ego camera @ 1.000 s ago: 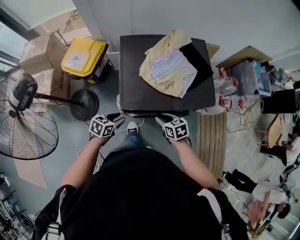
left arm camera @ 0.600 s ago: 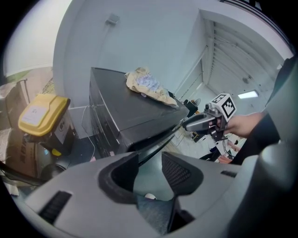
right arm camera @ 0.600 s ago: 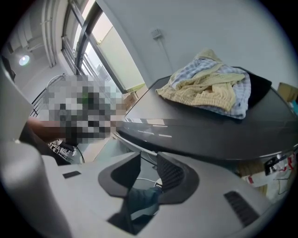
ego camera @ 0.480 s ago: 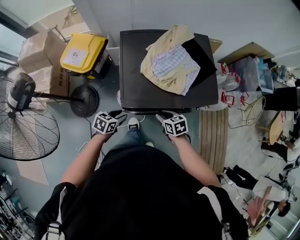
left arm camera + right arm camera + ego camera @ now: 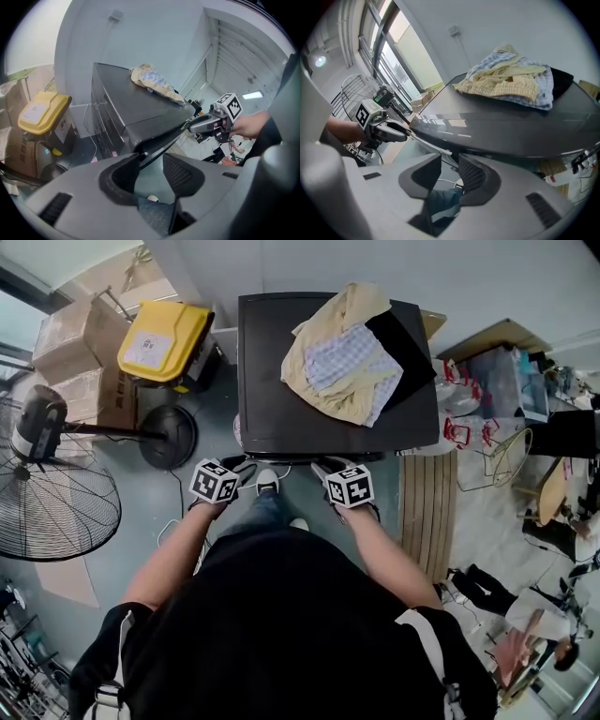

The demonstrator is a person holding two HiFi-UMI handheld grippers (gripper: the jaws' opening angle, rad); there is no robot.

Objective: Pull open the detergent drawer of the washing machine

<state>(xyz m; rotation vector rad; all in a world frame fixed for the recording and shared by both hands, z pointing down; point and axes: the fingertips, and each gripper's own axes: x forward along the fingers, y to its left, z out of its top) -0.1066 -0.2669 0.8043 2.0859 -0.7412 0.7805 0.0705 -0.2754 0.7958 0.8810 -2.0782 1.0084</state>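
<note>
Left gripper: jaws wide apart, nothing between them. Through the gap I see only my trouser leg and a shoe on the floor.

Right gripper: jaws opening, also empty, with the same leg behind the gap.

Both grippers point steeply down, side by side and apart, just in front of the near edge of the washer. Neither grips it. I can't tell if either brushes the edge.

The drawer I can't pick out in any view. From the head view the washer's front face is hidden under its dark top, and both gripper views catch only the top and its edge.

On the top, toward the back right, lies a heap of clothes, yellow, checked and black. A yellow-lidded bin stands left of the washer. A floor fan sits farther left.
</note>
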